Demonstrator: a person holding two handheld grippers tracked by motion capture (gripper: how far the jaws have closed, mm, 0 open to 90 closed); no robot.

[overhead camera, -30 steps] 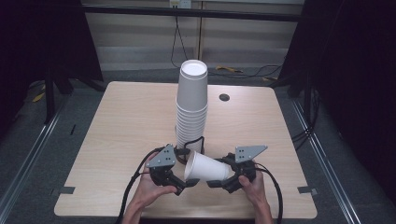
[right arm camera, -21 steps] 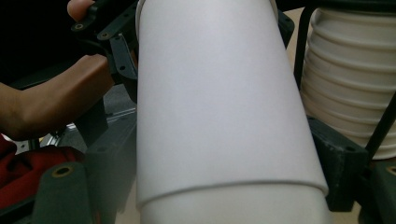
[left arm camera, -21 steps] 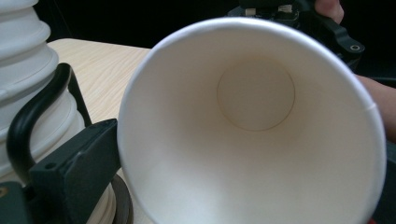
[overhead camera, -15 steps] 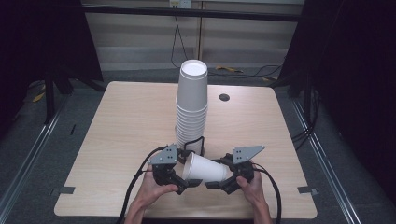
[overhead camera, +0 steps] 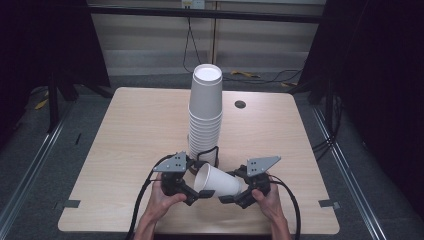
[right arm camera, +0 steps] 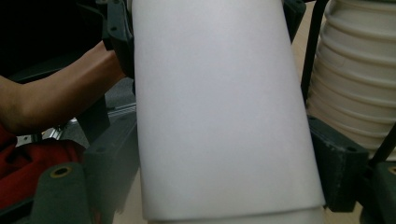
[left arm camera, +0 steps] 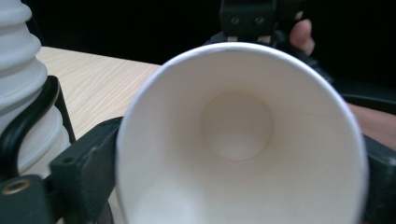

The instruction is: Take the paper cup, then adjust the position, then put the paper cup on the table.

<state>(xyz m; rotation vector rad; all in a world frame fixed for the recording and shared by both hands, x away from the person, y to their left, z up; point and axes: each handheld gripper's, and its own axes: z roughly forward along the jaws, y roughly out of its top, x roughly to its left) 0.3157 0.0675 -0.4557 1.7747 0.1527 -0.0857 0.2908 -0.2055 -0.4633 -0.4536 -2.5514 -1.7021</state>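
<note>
I hold a single white paper cup [overhead camera: 216, 181] on its side just above the pale wooden bench [overhead camera: 125, 150]. My right hand-held gripper [overhead camera: 235, 196] clamps its base end, and my left hand-held gripper [overhead camera: 196, 194] has just been closing on the rim, the cup between its jaws. Squeezing harder could crush the thin rim. The tall stack of white paper cups [overhead camera: 205, 117] stands just behind; a careless swing could topple it.
</note>
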